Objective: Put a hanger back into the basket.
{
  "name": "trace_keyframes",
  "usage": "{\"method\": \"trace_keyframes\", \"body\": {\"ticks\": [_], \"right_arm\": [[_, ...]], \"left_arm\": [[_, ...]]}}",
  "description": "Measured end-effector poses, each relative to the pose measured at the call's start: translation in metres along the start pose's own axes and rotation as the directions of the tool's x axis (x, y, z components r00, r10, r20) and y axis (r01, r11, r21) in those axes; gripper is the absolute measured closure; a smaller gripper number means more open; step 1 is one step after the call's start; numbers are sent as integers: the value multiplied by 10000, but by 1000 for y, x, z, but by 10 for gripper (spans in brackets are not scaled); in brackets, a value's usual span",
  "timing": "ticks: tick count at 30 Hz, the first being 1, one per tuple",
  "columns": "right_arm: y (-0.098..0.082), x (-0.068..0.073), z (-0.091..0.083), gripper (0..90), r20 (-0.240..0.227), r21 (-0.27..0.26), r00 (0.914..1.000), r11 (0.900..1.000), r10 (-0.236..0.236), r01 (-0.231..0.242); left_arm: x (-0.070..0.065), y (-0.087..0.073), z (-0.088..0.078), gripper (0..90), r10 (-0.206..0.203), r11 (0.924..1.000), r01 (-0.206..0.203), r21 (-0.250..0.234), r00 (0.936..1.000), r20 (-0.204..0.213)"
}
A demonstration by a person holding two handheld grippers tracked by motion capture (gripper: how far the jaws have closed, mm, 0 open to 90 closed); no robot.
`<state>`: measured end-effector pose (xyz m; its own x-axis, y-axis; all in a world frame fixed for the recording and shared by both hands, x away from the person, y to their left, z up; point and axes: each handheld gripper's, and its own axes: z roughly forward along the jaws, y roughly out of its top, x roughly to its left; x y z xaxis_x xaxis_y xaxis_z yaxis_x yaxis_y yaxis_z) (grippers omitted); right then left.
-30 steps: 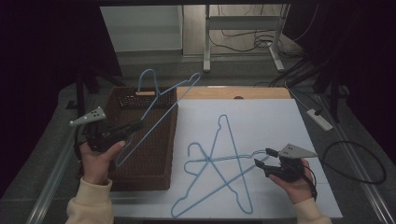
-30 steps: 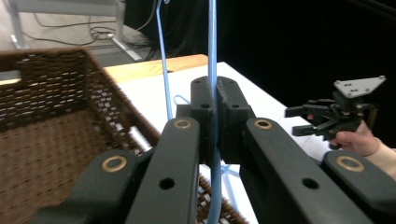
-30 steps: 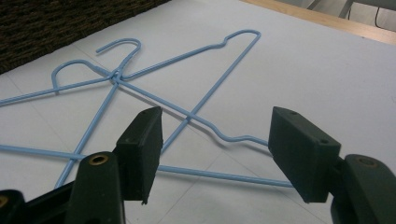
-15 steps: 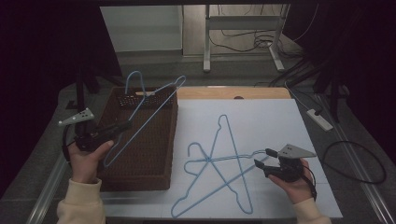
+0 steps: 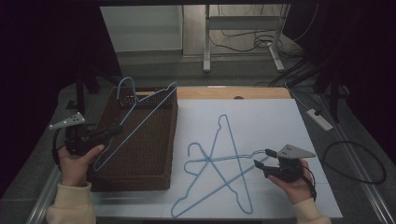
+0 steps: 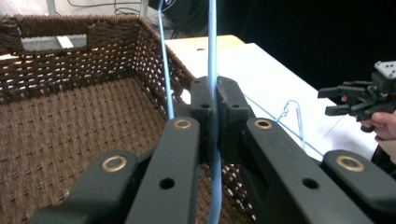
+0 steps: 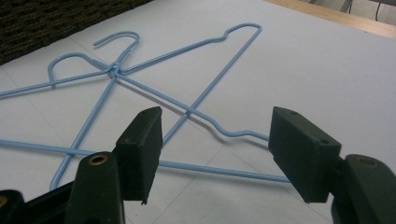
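Left to right across the worktop (image 5: 280,112). At nine o'clock, the left gripper (image 5: 109,133) has its jaws clamped on the wire of a blue hanger (image 5: 140,119), which slants over the basket (image 5: 154,158) with its hook (image 5: 125,88) above the far rim, toward eleven o'clock. At the centre, two more hangers (image 5: 219,163) lie crossed on the white sheet (image 5: 271,121), their hooks overlapping. At four o'clock, the right gripper (image 5: 262,158) rests low over the sheet, jaws apart, with nothing between the pads; the nearest hanger's shoulder lies just ahead of them.

Step in hand, by judgement: placing the held hanger in the basket, with the pair on the sheet yet to be collected. The next move calls for lowering the hanger until it lies flat inside the walls, then letting the left jaws part; the hook must clear the far rim. The right gripper then needs to close on a single wire without dragging the second hanger along.

The left gripper view shows the pinch itself, the wire (image 6: 213,70) running straight between the closed pads, and the woven basket floor (image 6: 70,135) below. The right gripper view shows the gap between its pads (image 7: 140,149) and the twisted necks (image 7: 114,69) where the two flat hangers cross, detail the high view leaves small.
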<state>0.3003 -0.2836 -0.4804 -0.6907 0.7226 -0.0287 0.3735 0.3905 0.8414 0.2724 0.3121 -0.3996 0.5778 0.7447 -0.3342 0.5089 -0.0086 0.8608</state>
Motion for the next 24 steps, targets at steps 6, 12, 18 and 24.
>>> {"method": "trace_keyframes", "body": {"ticks": [6,12,18,24], "right_arm": [[0,0,1,358,-4,35,10000,10000,-17,17],[0,1,2,358,-11,72,10000,10000,-41,41],[0,1,2,358,-22,85,10000,9999,-53,53],[0,1,2,357,-25,101,10000,9999,-49,49]], "left_arm": [[8,-5,-5,865,-109,9999,111,97,9998,-194],[14,-9,-4,865,-199,9995,204,255,9996,-186],[19,-12,3,864,-267,9979,282,580,9993,-258],[22,-14,10,864,-233,9958,265,875,9990,-379]]}}
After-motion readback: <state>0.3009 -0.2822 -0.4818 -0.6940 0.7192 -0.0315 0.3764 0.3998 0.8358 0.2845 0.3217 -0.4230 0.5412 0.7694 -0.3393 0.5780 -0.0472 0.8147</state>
